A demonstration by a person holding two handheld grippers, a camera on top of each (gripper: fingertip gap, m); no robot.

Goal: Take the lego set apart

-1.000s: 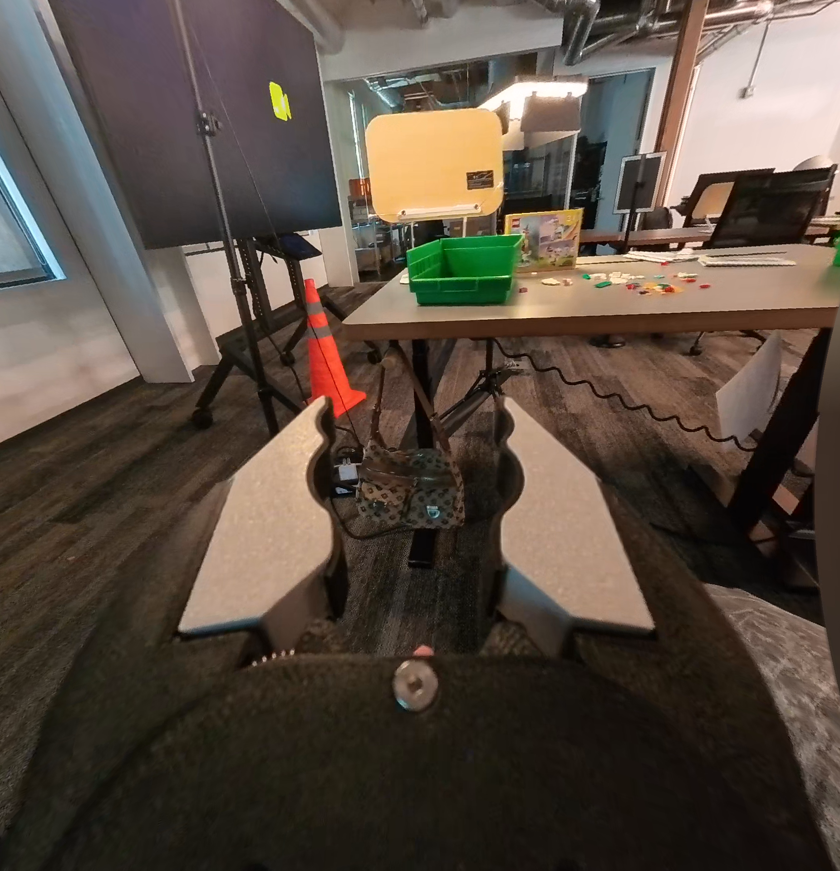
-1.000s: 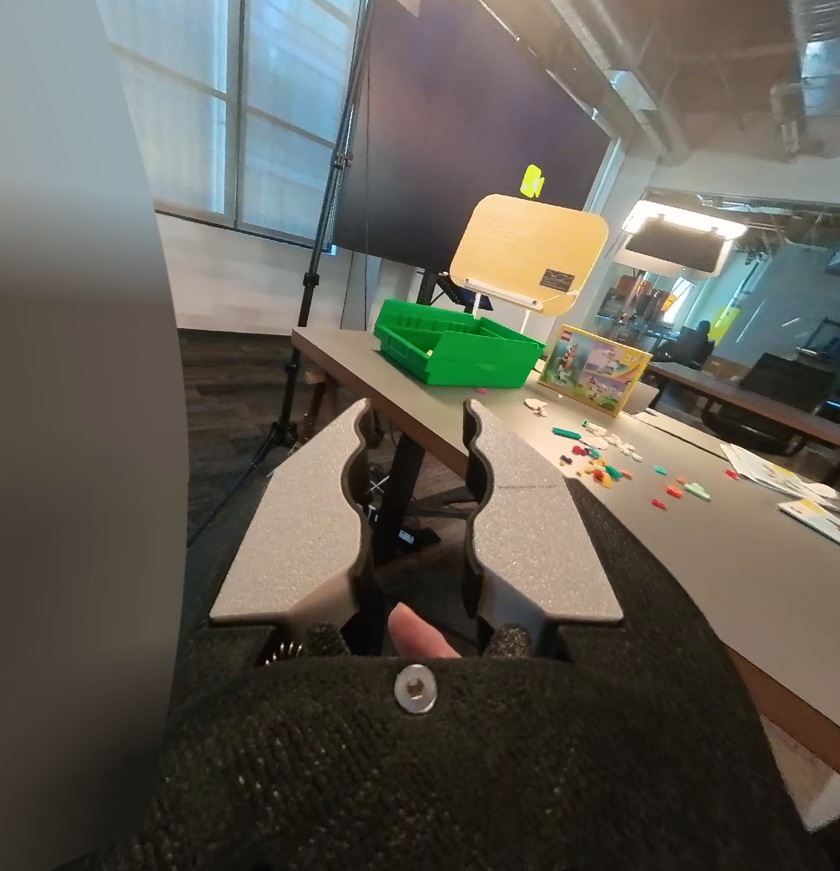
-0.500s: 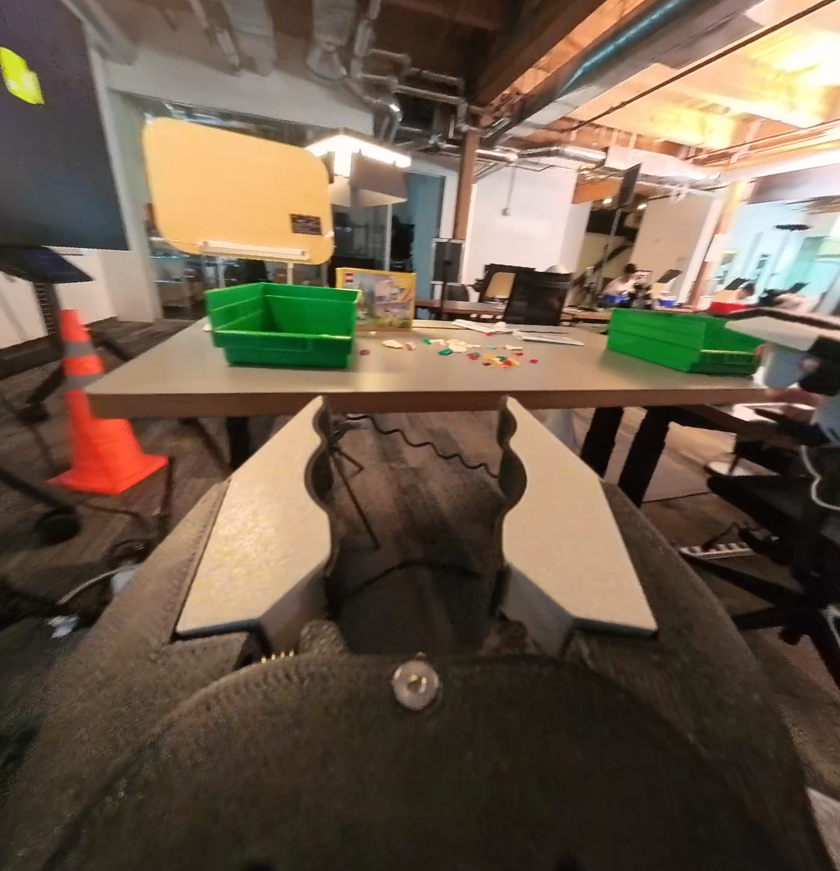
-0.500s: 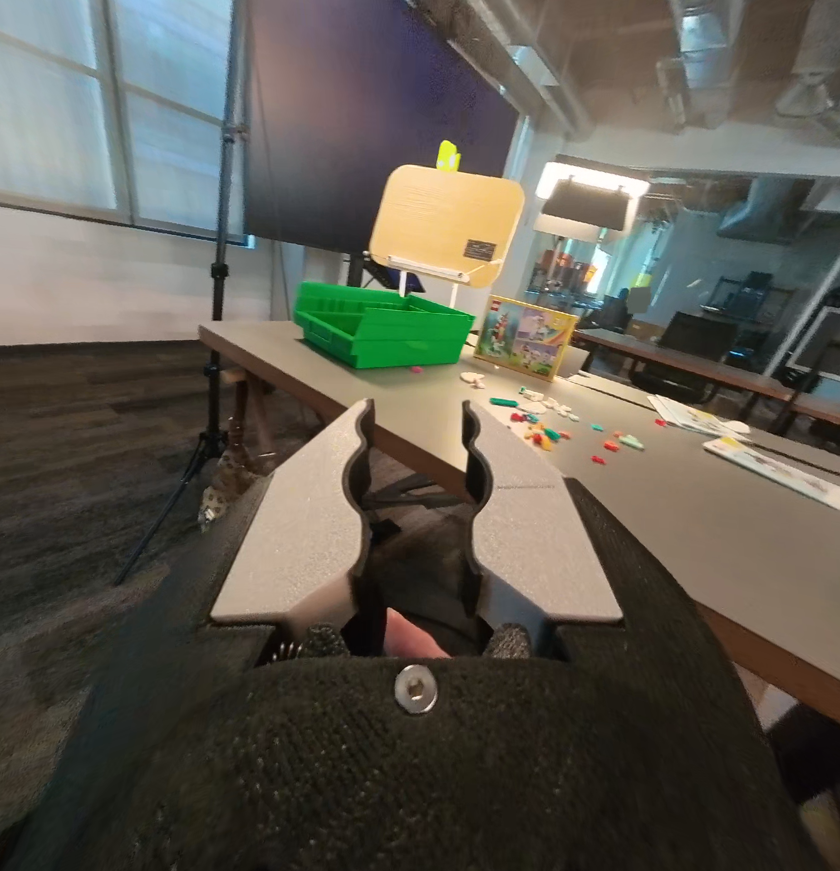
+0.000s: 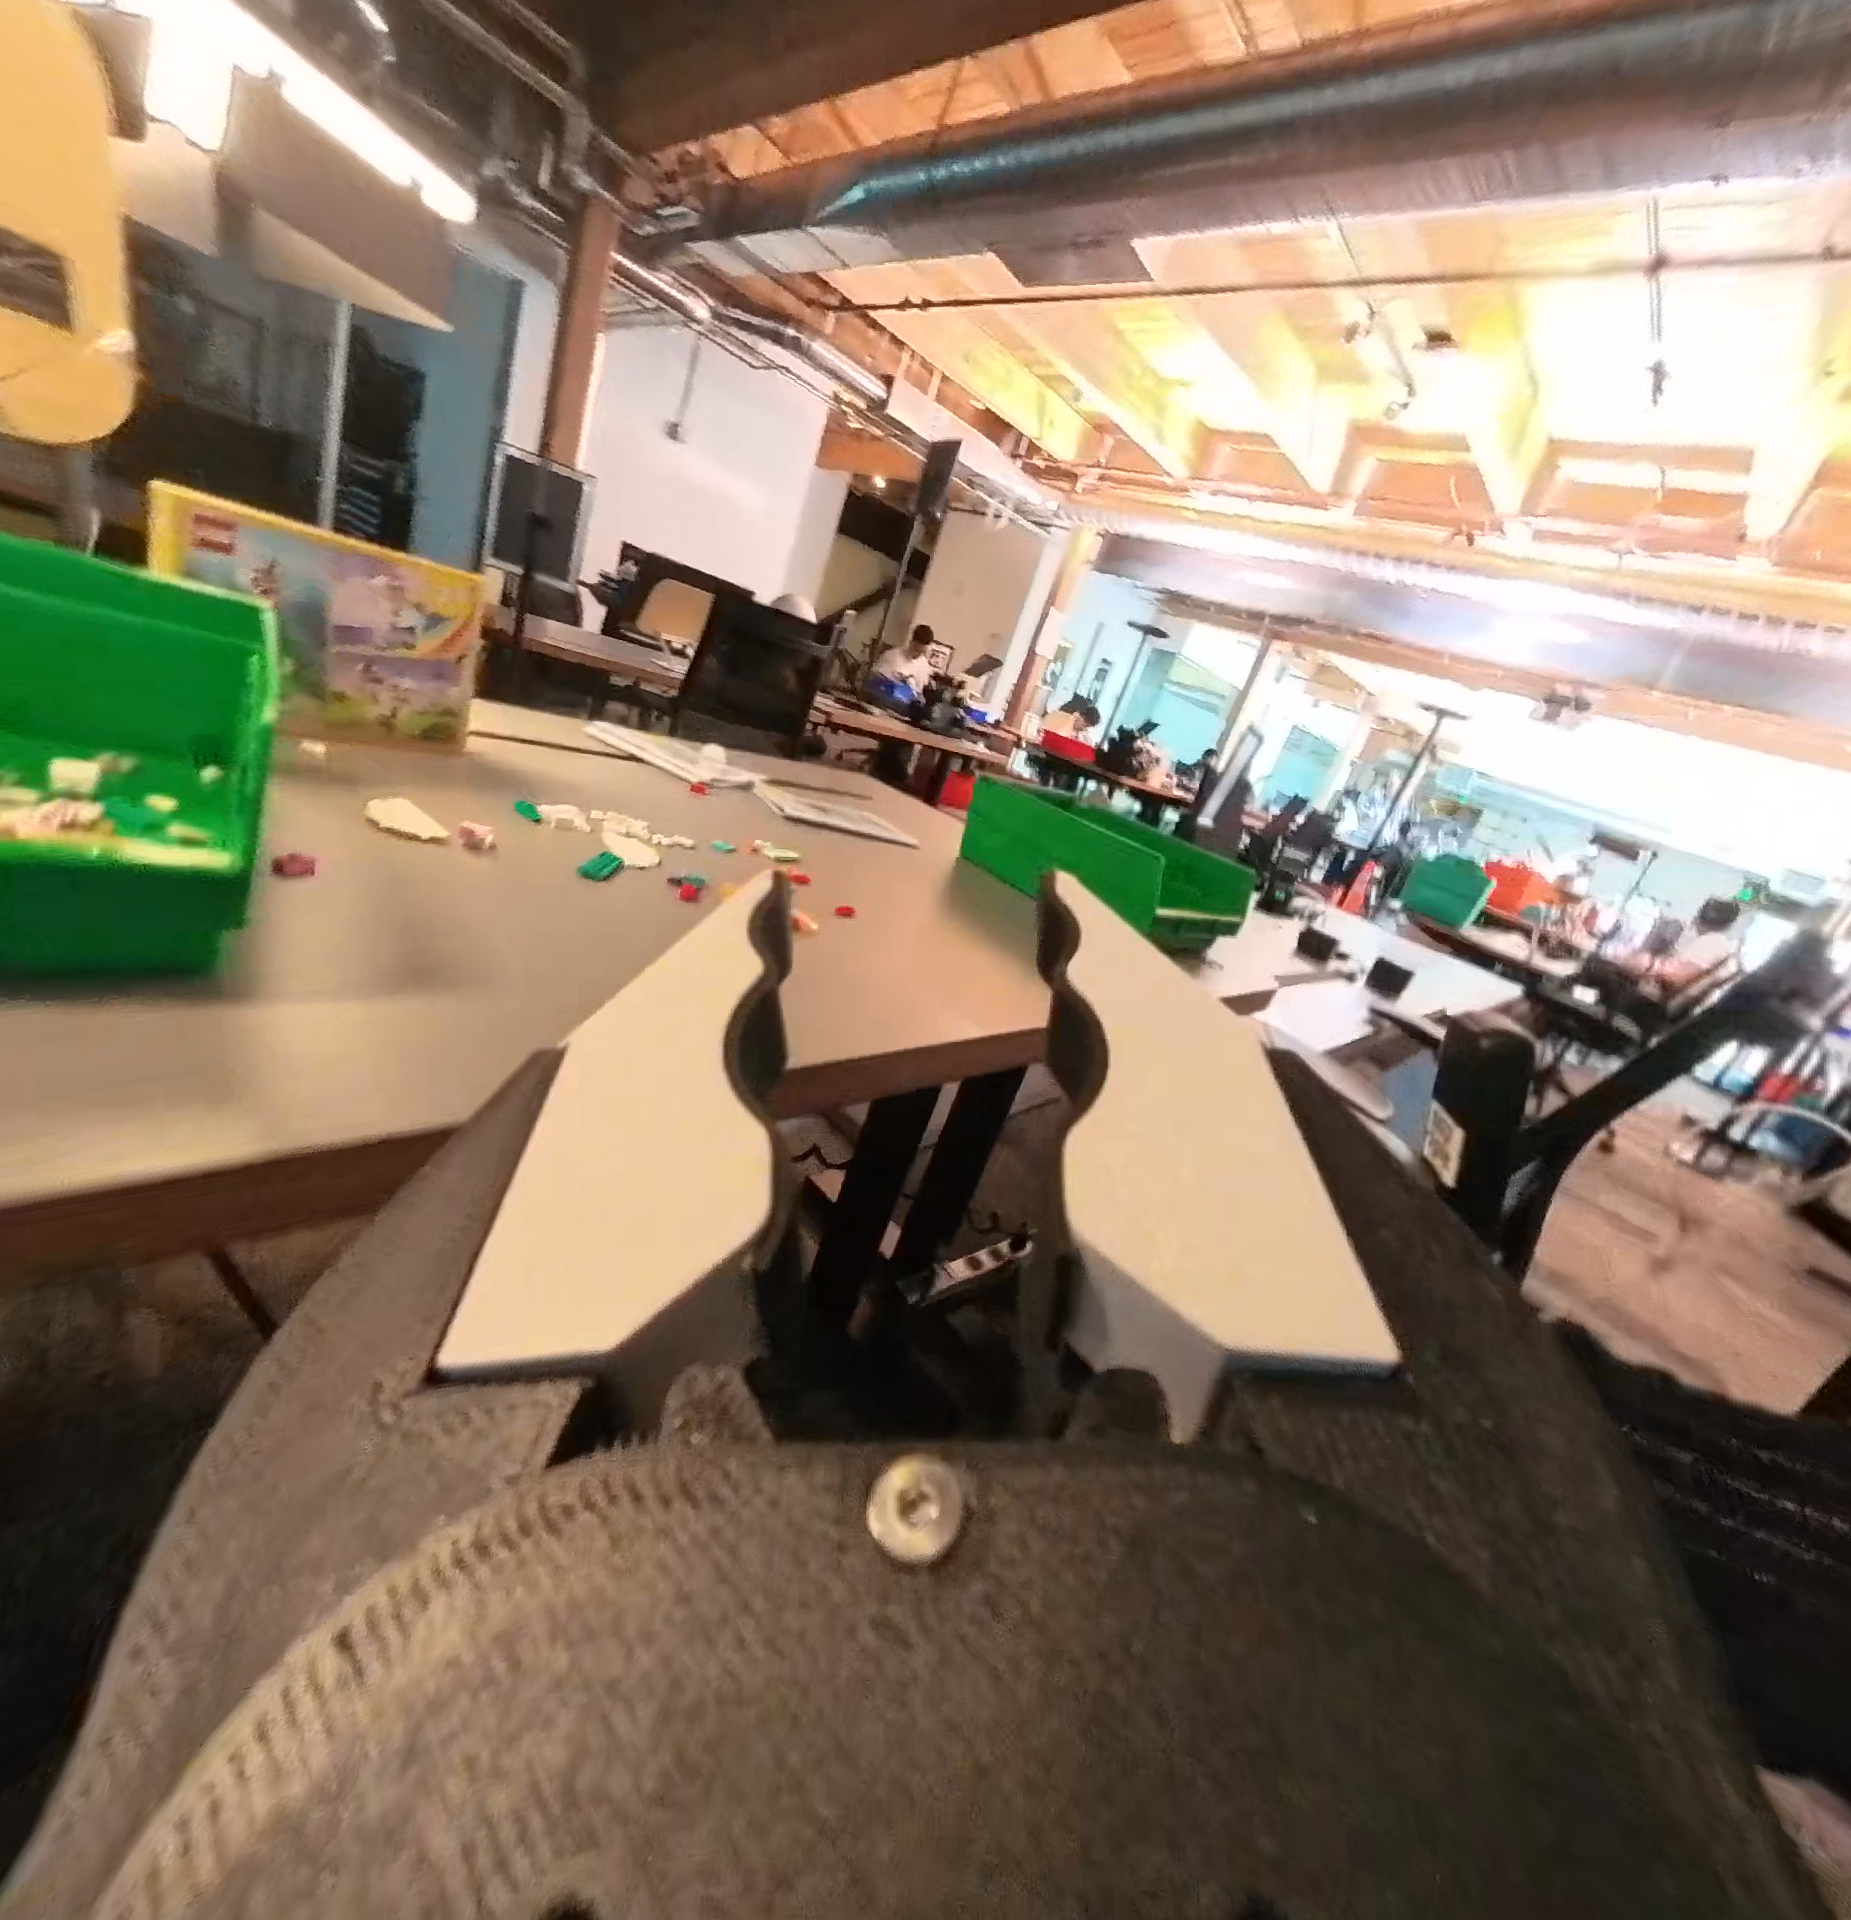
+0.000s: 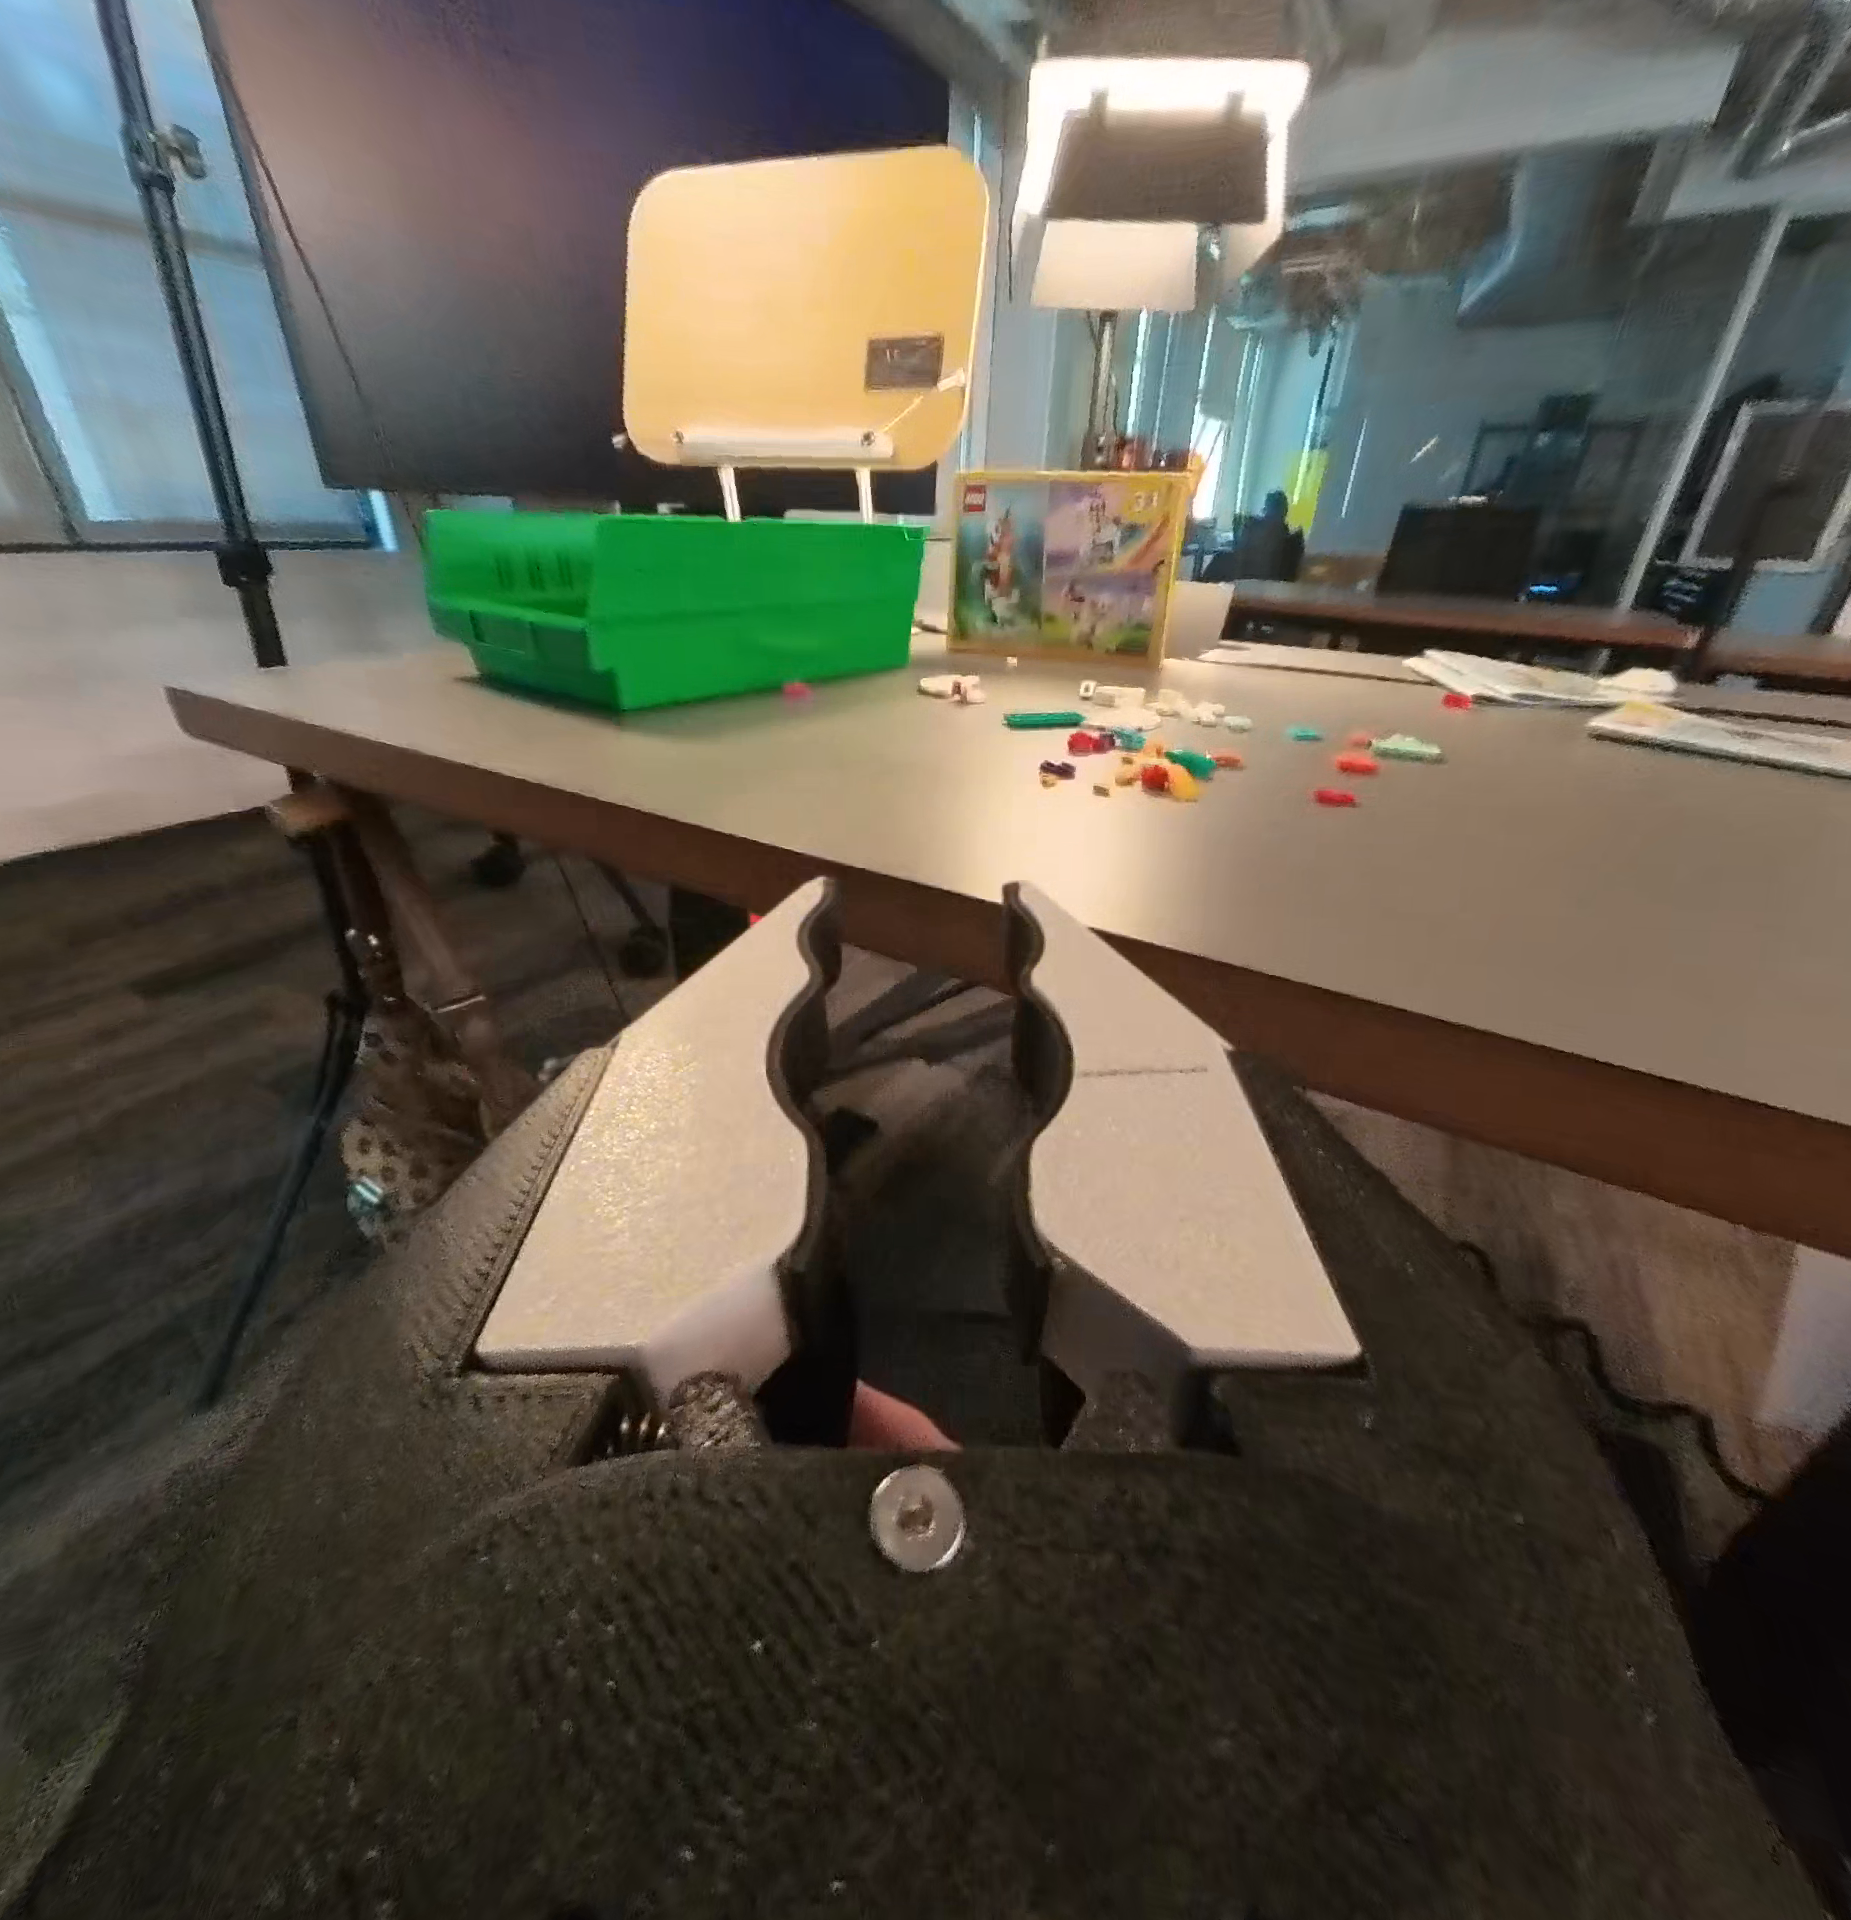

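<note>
You are working in an open-plan office or lab floor. Beyond your left fingers, rows of desks (image 5: 900,717) with seated people run under exposed ducting (image 5: 1212,135) and timber joists. Past your right fingers stand a large dark screen (image 6: 547,208), glass partitions (image 6: 1679,416) and carpeted floor (image 6: 121,1039).

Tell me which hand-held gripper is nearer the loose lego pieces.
Left. The left hand-held gripper points across the table corner, its tips just short of the loose lego pieces. The right hand-held gripper is below the table edge, farther back.
</note>
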